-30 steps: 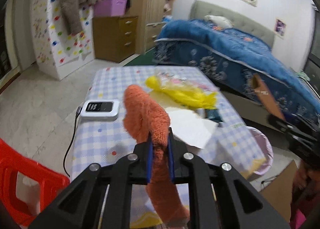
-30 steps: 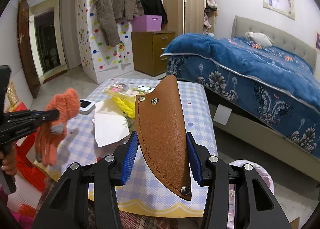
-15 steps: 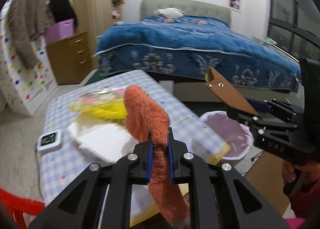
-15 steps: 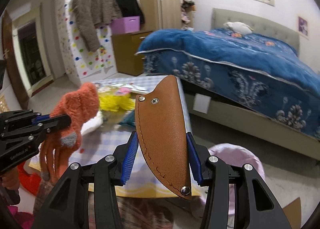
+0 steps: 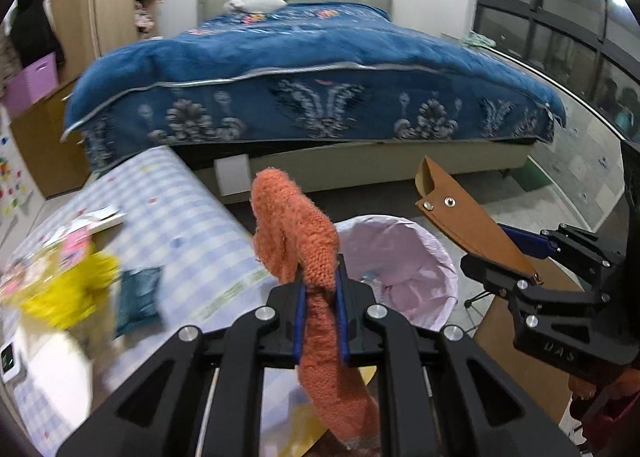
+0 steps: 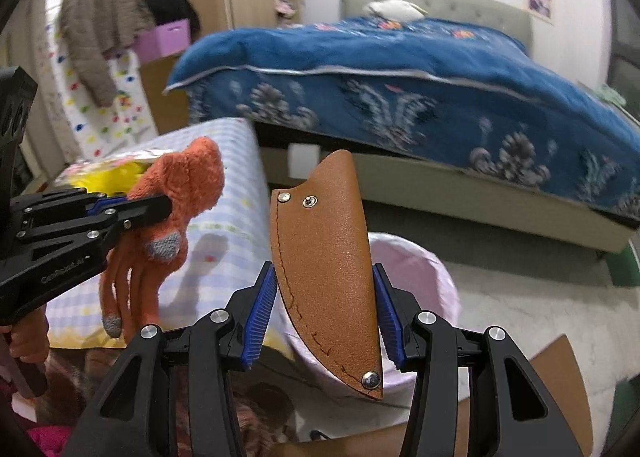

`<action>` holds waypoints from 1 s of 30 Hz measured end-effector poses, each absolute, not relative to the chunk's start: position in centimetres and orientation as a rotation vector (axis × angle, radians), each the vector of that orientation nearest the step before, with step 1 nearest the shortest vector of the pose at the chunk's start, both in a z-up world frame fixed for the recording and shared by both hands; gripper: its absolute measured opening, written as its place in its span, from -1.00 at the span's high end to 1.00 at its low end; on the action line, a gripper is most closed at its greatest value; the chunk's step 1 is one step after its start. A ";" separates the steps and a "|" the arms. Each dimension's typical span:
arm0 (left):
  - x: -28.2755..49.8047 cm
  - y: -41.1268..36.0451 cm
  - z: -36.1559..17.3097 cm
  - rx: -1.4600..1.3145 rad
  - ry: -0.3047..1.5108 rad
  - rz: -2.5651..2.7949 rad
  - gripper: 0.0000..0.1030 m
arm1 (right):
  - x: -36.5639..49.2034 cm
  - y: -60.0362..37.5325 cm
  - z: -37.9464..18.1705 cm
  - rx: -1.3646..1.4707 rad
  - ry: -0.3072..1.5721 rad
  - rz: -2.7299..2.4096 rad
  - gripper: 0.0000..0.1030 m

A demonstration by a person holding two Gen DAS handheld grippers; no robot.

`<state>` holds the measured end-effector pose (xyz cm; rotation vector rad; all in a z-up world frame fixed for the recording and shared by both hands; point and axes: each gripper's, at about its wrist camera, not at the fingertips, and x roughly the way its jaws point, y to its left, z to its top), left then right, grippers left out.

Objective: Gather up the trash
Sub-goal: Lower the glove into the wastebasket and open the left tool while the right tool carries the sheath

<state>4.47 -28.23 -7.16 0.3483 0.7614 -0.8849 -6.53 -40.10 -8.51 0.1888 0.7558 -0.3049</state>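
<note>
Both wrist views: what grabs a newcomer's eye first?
The orange knitted glove pinched upright in the left claw, fingers dangling below. Beside it, the brown leather sheath clamped in the right claw. Both hang near the pink-lined trash bin, which stands on the floor between the checkered table and the blue bed.

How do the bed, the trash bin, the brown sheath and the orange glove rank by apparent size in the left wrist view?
1. Bed, clearly largest.
2. Trash bin and orange glove: look alike; the glove is much nearer the camera, so unranked.
3. Brown sheath, smallest.
</note>
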 end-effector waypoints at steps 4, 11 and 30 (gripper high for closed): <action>4.7 -31.7 -8.2 0.361 0.773 -0.939 0.79 | -6.4 -42.4 -9.8 0.205 0.788 -0.345 0.07; 5.6 -35.6 -9.0 0.358 0.791 -0.997 0.79 | -5.6 -45.1 -11.7 0.234 0.825 -0.383 0.07; 7.5 -32.7 -8.0 0.256 0.798 -0.894 -0.14 | -6.4 -47.1 -11.3 0.299 0.803 -0.461 -0.29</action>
